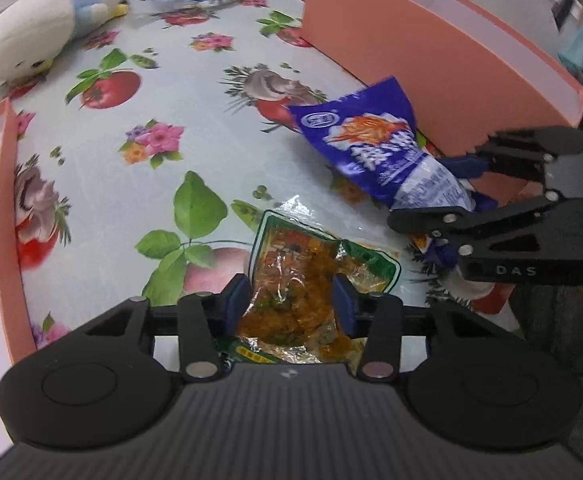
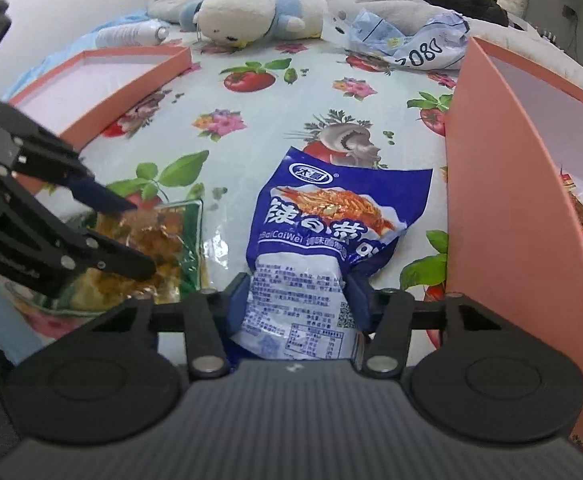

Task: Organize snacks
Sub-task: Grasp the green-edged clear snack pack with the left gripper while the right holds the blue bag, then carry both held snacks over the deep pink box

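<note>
My left gripper (image 1: 291, 296) is clamped on a clear, crinkly snack pouch (image 1: 299, 280) w/ green trim, orange chunks inside, low over the glossy fruit-print tablecloth (image 1: 131, 160). Right gripper (image 2: 297, 294) pinches a blue-white foil packet (image 2: 323, 232), shrimp pic on front, puffy and creased, just beside the tall pink cardboard box (image 2: 503, 208). Shallow pink lid (image 2: 111, 80) sits far left.

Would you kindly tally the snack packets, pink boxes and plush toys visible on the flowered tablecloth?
Snack packets on the cloth: 2, blue packet in the right tongs, green packet in the left tongs.
Pink boxes: 2, deep box, shallow lid.
Plush toys: 1, white bird.
Total: 5
</note>
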`<action>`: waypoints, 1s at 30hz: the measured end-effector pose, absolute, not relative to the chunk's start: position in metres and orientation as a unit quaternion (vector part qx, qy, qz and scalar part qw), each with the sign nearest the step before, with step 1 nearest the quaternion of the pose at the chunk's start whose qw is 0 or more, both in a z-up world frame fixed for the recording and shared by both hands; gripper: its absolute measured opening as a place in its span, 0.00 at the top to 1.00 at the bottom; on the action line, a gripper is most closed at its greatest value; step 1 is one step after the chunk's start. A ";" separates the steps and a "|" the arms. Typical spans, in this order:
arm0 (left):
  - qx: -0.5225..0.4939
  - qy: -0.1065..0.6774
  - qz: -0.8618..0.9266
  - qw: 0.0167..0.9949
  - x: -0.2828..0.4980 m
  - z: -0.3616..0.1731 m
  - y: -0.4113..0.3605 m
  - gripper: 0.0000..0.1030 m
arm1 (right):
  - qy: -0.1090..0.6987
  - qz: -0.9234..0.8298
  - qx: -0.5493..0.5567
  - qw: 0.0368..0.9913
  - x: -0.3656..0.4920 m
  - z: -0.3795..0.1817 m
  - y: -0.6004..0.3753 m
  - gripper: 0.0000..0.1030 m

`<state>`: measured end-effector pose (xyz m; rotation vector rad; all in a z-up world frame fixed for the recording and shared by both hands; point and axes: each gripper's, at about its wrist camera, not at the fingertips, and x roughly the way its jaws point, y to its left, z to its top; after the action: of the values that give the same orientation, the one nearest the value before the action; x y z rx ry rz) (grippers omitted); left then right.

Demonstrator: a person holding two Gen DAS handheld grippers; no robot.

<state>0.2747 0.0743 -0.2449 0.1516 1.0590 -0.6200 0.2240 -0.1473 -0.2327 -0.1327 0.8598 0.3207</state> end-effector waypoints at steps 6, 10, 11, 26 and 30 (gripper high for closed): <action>0.023 0.489 -0.239 0.839 0.259 -0.239 0.081 0.55 | 0.396 0.156 -0.041 0.904 0.211 -0.213 -0.150 0.50; -0.029 0.477 -0.193 0.857 0.250 -0.227 0.092 0.55 | 0.380 0.163 -0.032 0.910 0.199 -0.195 -0.151 0.51; -0.040 0.472 -0.184 0.861 0.248 -0.223 0.094 0.55 | 0.375 0.164 -0.032 0.912 0.196 -0.191 -0.151 0.51; -0.153 0.419 -0.099 0.890 0.205 -0.153 0.091 0.58 | 0.318 0.160 0.008 0.934 0.149 -0.126 -0.186 0.51; -0.170 0.404 -0.100 0.893 0.190 -0.136 0.074 0.59 | 0.308 0.150 0.010 0.939 0.138 -0.113 -0.199 0.51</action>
<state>0.1900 0.0741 -0.1364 -0.3521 0.8373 -0.2079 0.1377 -0.1987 -0.1129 0.0207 0.6286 0.3066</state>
